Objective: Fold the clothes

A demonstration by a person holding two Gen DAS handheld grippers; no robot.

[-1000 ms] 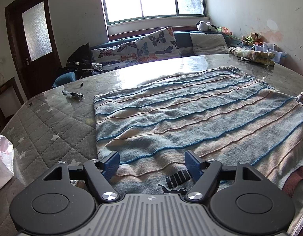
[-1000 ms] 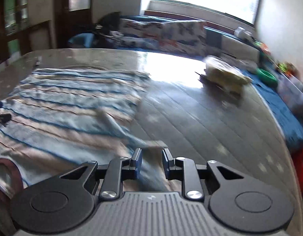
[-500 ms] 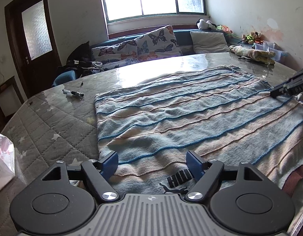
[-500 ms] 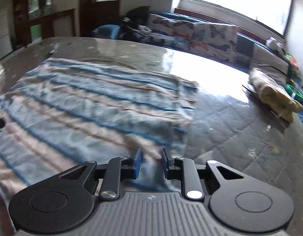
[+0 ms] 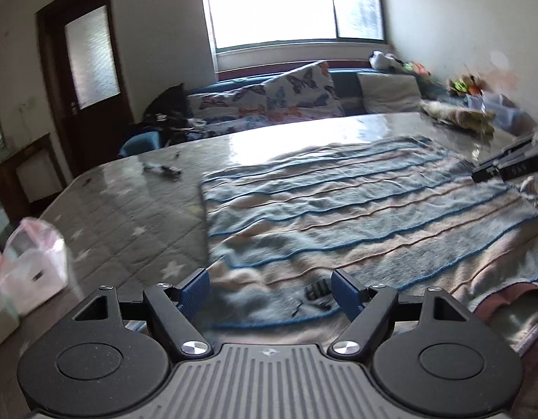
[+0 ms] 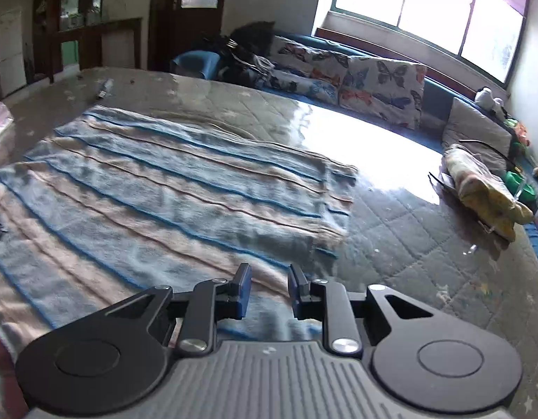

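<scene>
Striped garment (image 5: 356,209) lies spread flat on the quilted table (image 5: 129,216), blue and beige bands with thin blue and brown lines across it. Small black logo print (image 5: 316,291) sits near the garment's near edge, between the left gripper's fingers in that view. A reddish-brown trim (image 5: 506,296) shows at the near right corner.

Left gripper (image 5: 270,291): jaws wide apart, blue pads (image 5: 195,289) facing each other across the near-left corner of the garment. Nothing between them is pinched; cloth lies loose below. Can't tell whether the fingertips touch the fabric.

Right gripper (image 6: 269,291): jaws narrow, a small gap left between the pads (image 6: 242,289). It sits over the garment's near-right edge, and some blue fabric shows in the gap and just below it. Can't tell if it has hold of the cloth; view is blurred there. From the left camera, the right gripper (image 5: 510,167) shows as a dark shape at the garment's far right edge.

Other stuff on the table: a small dark item like a pen (image 5: 164,171) well left of the garment near the far edge, a yellowish bundle of cloth (image 6: 485,188) well off to the right, a white plastic bag (image 5: 31,265) at the left edge. Butterfly-print cushions (image 6: 377,87) line the bench behind the table, under the window (image 5: 290,3). Dark door (image 5: 84,70) on the left wall.
</scene>
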